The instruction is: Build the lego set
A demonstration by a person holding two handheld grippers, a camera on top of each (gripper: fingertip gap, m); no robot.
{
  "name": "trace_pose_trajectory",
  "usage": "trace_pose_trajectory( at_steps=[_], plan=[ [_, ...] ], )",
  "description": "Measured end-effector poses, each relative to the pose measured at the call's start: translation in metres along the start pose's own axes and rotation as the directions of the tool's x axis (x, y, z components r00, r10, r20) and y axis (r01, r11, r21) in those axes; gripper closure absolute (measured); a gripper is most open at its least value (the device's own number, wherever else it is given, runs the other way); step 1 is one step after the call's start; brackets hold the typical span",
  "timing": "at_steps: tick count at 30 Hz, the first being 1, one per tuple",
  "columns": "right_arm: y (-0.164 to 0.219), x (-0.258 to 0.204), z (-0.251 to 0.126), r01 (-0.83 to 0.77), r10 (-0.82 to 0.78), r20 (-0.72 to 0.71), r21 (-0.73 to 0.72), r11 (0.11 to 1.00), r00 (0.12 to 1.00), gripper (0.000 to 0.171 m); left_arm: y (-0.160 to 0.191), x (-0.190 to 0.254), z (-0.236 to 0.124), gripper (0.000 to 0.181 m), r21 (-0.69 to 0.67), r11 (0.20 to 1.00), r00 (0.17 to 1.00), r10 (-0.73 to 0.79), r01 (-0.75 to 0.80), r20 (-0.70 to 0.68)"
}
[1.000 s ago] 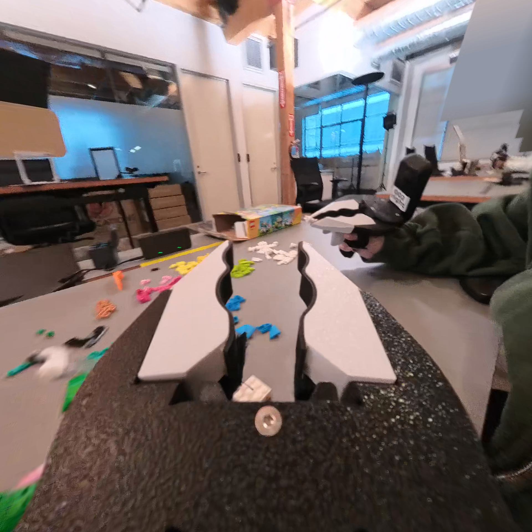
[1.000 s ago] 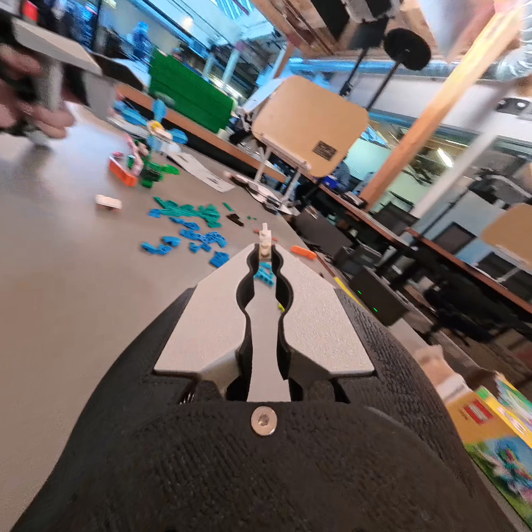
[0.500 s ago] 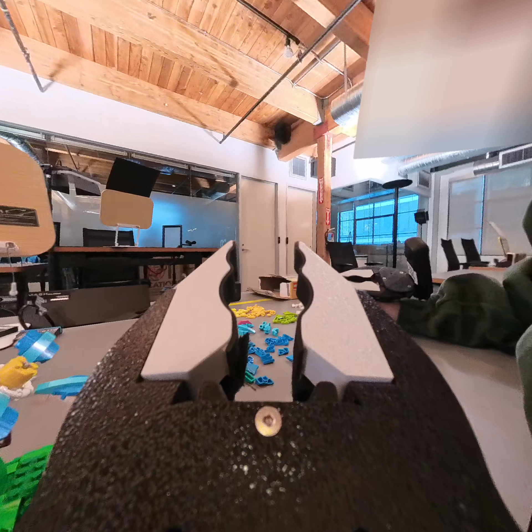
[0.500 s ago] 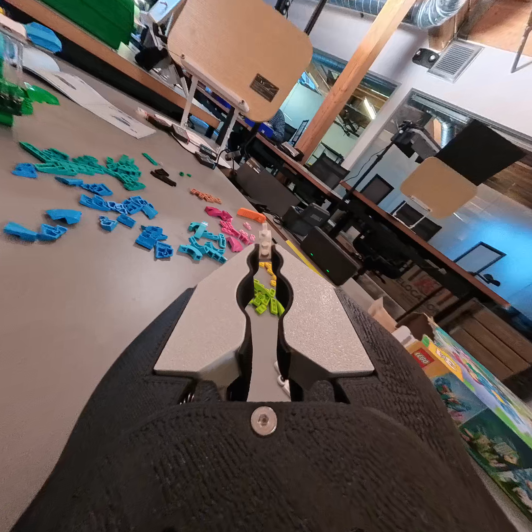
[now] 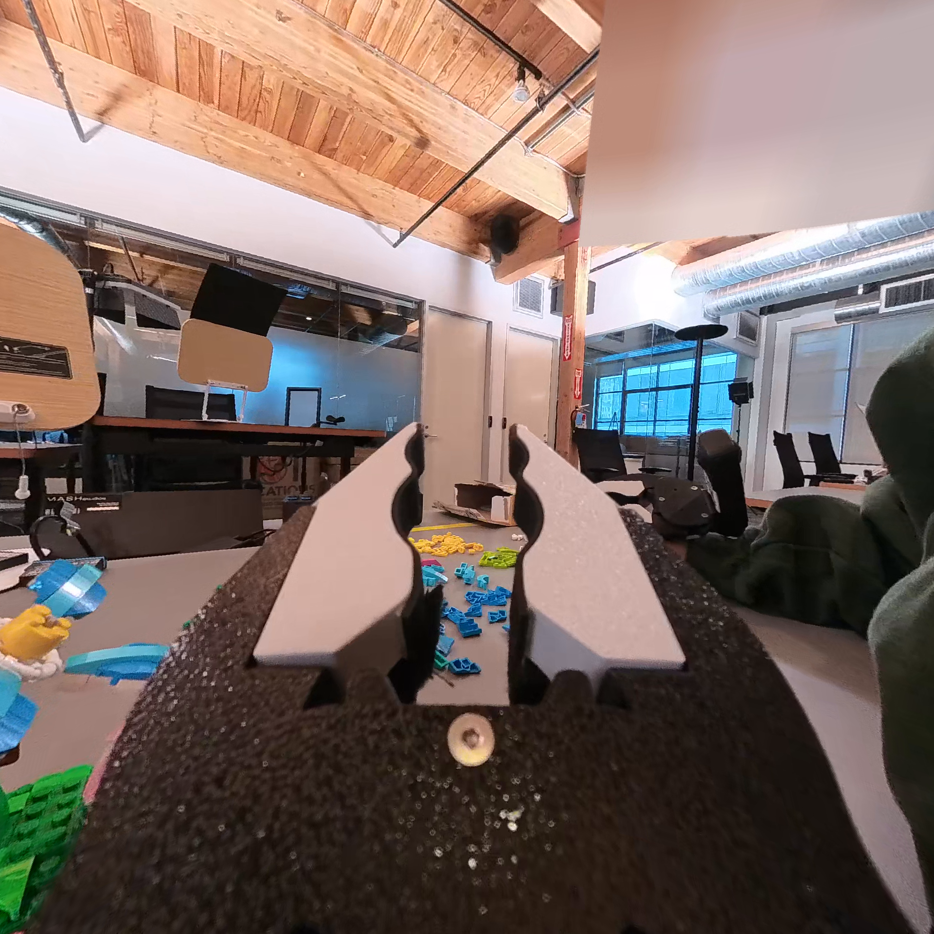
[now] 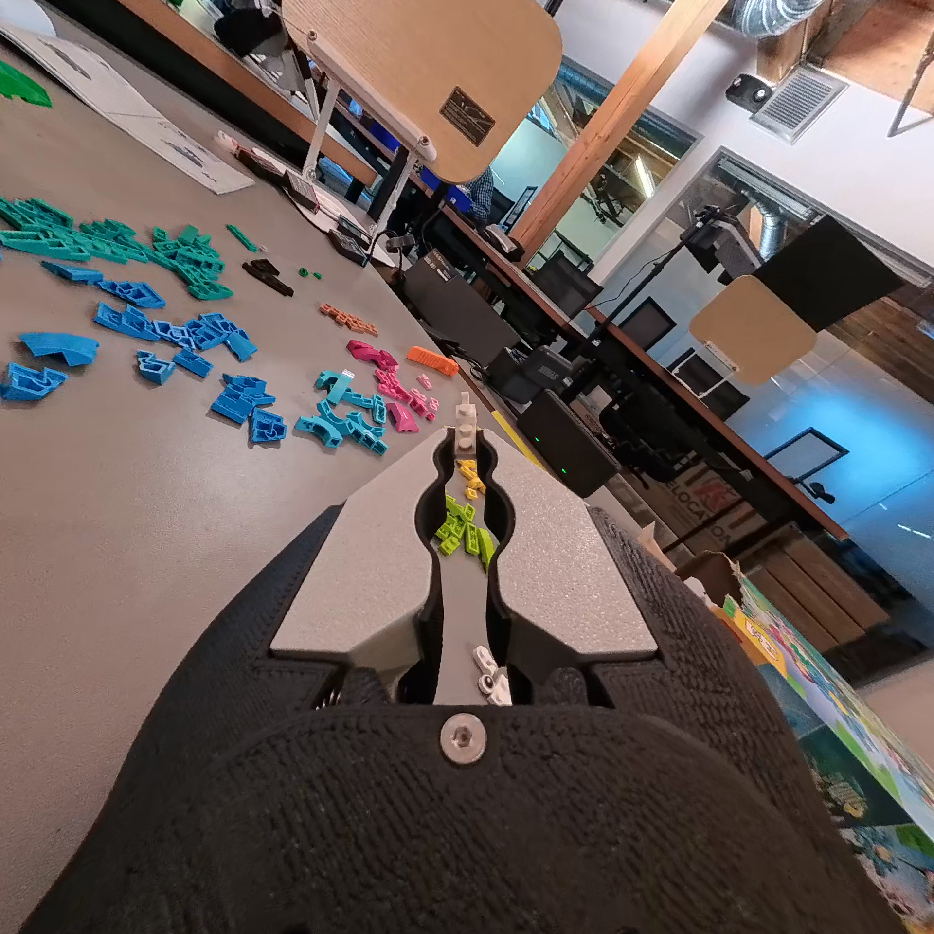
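Two grippers are at work, and only one carries anything. The right gripper (image 6: 466,438) is clenched on a small white piece (image 6: 465,422), pinched at its lower end so that most of it sticks out past the tips toward twelve o'clock. The left gripper (image 5: 465,439) is released, its jaws standing apart with nothing between them, tilted up toward the room rather than at the table (image 6: 101,505). Loose bricks lie sorted by colour on the grey table: in the right wrist view, blue pieces (image 6: 237,399) at about ten o'clock from the gripper tips, pink pieces (image 6: 399,389) just left of the tips, lime pieces (image 6: 462,528) seen through the gap between the jaws. A part-built model (image 5: 30,642) with yellow and blue parts sits at nine o'clock in the left wrist view, with a green plate (image 5: 35,834) at seven o'clock. The grip on the white piece looks shallow, so a knock against the table or a sideways push while pressing it on could twist it out of the jaws. It could then drop among the loose white bits (image 6: 490,677) beneath the gripper and be hard to pick out. The left gripper, aimed high, is not yet steadying the model, which may slide when pressed.
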State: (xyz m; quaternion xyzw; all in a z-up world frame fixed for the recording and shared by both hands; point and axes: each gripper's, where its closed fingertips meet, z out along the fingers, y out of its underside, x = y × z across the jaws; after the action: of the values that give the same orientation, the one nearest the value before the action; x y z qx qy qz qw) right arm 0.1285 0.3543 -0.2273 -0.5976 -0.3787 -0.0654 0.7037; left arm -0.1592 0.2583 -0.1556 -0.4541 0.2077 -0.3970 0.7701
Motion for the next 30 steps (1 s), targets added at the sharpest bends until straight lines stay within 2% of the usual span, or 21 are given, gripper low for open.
trace_pose_trajectory(
  at_steps=[12,30],
  plan=[
    [0.0023,0.009,-0.0013,-0.075,0.075,-0.02,0.006,0.997,0.997,0.165,0.0007,-0.0014,0.0,0.153,-0.001,1.0,1.0,-0.002,0.002,0.009],
    [-0.0002,0.0004,0.002,-0.05,0.049,0.022,0.015,0.999,0.999,0.165,-0.0007,-0.0071,-0.0012,0.154,0.012,1.0,0.999,-0.019,0.019,0.033]
  ],
)
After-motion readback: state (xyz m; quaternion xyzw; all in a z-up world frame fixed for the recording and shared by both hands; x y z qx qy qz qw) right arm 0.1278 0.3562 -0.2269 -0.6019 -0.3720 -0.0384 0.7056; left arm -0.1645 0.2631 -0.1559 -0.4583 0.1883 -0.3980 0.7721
